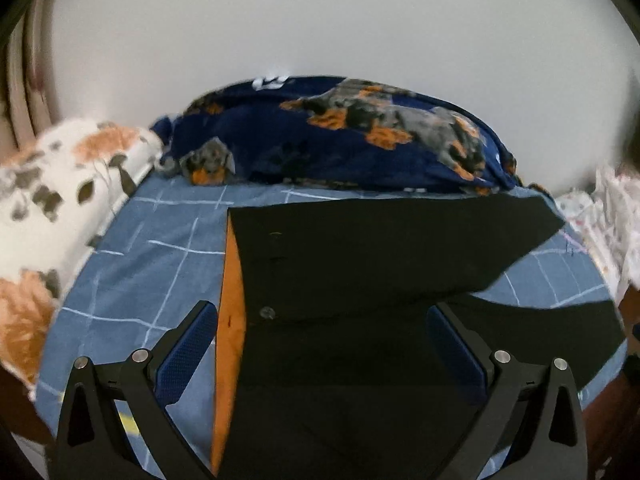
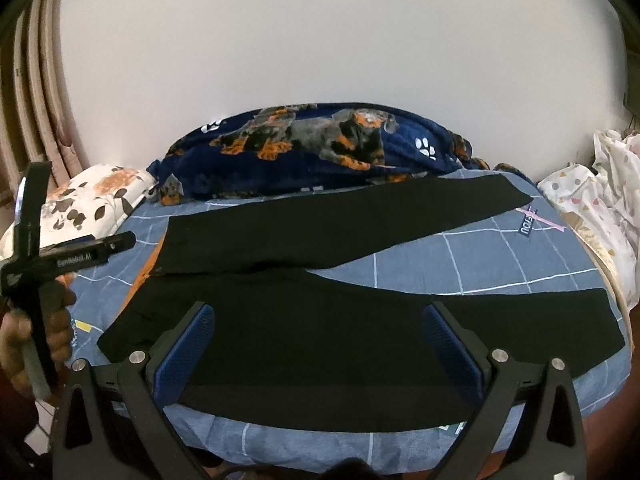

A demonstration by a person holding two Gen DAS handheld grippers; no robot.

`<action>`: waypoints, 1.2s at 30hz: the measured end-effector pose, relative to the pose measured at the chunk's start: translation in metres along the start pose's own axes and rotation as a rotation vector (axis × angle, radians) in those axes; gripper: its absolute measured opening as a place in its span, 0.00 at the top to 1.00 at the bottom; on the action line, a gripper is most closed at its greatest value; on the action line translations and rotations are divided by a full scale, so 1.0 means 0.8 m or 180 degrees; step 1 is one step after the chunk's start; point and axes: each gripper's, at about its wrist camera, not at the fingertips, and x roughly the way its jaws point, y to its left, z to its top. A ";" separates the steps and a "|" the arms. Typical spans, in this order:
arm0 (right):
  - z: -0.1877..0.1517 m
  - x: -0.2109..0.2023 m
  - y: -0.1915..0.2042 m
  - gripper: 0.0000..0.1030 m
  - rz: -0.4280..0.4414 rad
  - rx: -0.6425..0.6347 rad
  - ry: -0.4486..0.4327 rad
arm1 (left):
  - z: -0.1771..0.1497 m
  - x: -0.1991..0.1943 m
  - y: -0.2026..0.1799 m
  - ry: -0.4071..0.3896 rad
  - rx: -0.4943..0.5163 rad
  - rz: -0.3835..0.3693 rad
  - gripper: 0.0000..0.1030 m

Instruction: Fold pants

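Note:
Black pants (image 2: 320, 320) lie spread flat on the blue checked bed sheet (image 2: 500, 256), waist at the left, two legs splayed toward the right. The orange waistband lining (image 1: 232, 280) shows at the waist in the left wrist view, where the pants (image 1: 360, 256) fill the middle. My left gripper (image 1: 322, 320) is open, its blue pads on either side of the waist end, just above the cloth. It also shows in the right wrist view (image 2: 120, 242), held in a hand at the left edge. My right gripper (image 2: 318, 322) is open and empty over the near leg.
A navy dog-print blanket (image 2: 320, 148) lies bunched along the far edge by the white wall. A floral pillow (image 2: 92, 200) sits at the far left, with curtains behind it. White patterned bedding (image 2: 592, 192) is heaped at the right. The bed's near edge is below my right gripper.

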 end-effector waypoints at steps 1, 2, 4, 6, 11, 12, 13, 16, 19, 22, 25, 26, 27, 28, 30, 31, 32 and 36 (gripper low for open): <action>-0.001 0.006 -0.001 0.00 -0.0004 0.0005 0.0031 | 0.006 0.007 0.011 0.0025 -0.0047 -0.0042 0.01; -0.001 0.010 -0.002 0.00 -0.0004 0.0011 0.0056 | 0.012 0.020 0.029 0.0060 -0.0122 -0.0072 0.01; -0.002 0.023 -0.002 0.00 -0.0009 0.0028 0.0127 | 0.025 0.046 0.063 0.0142 -0.0245 -0.0107 0.01; -0.004 0.036 -0.003 0.00 -0.0010 0.0049 0.0200 | 0.041 0.074 0.094 0.0157 -0.0314 -0.0112 0.01; -0.008 0.072 -0.006 0.00 -0.0023 0.0109 0.0401 | 0.075 0.146 0.128 0.0412 -0.0070 -0.0367 0.01; -0.008 0.079 -0.006 0.00 -0.0021 0.0117 0.0442 | 0.080 0.160 0.131 0.0480 -0.0021 -0.0515 0.01; -0.009 0.085 -0.005 0.00 -0.0018 0.0120 0.0477 | 0.084 0.174 0.131 0.0547 0.0044 -0.0565 0.01; -0.007 0.100 -0.002 0.00 -0.0016 0.0092 0.0543 | 0.097 0.213 0.136 0.0652 0.0140 -0.0386 0.03; -0.006 0.110 0.004 0.00 -0.0030 0.0029 0.0581 | 0.106 0.249 0.153 0.0797 0.0030 -0.0418 0.11; -0.006 0.117 0.004 0.00 -0.0051 0.0019 0.0628 | 0.110 0.278 0.160 0.0947 0.0011 -0.0536 0.43; -0.008 0.125 -0.001 0.00 -0.0067 0.0072 0.0696 | 0.116 0.292 0.159 0.0945 0.0033 -0.0602 0.52; -0.008 0.128 -0.003 0.00 -0.0078 0.0093 0.0712 | 0.118 0.296 0.158 0.0974 0.0029 -0.0597 0.53; -0.009 0.130 -0.004 0.00 -0.0085 0.0109 0.0727 | 0.120 0.299 0.157 0.0984 0.0019 -0.0595 0.54; -0.009 0.132 -0.005 0.00 -0.0087 0.0124 0.0741 | 0.123 0.301 0.158 0.0978 -0.0016 -0.0605 0.56; -0.009 0.136 -0.006 0.00 -0.0077 0.0152 0.0764 | 0.127 0.302 0.156 0.0964 -0.0074 -0.0566 0.72; -0.008 0.136 -0.005 0.00 -0.0073 0.0152 0.0767 | 0.128 0.299 0.157 0.0943 -0.0119 -0.0577 0.83; -0.007 0.137 -0.004 0.00 -0.0065 0.0140 0.0767 | 0.129 0.293 0.155 0.0887 -0.0162 -0.0552 0.87; 0.007 0.142 -0.007 0.00 0.0150 0.0193 0.0742 | 0.131 0.229 0.138 0.0449 -0.0269 -0.0655 0.91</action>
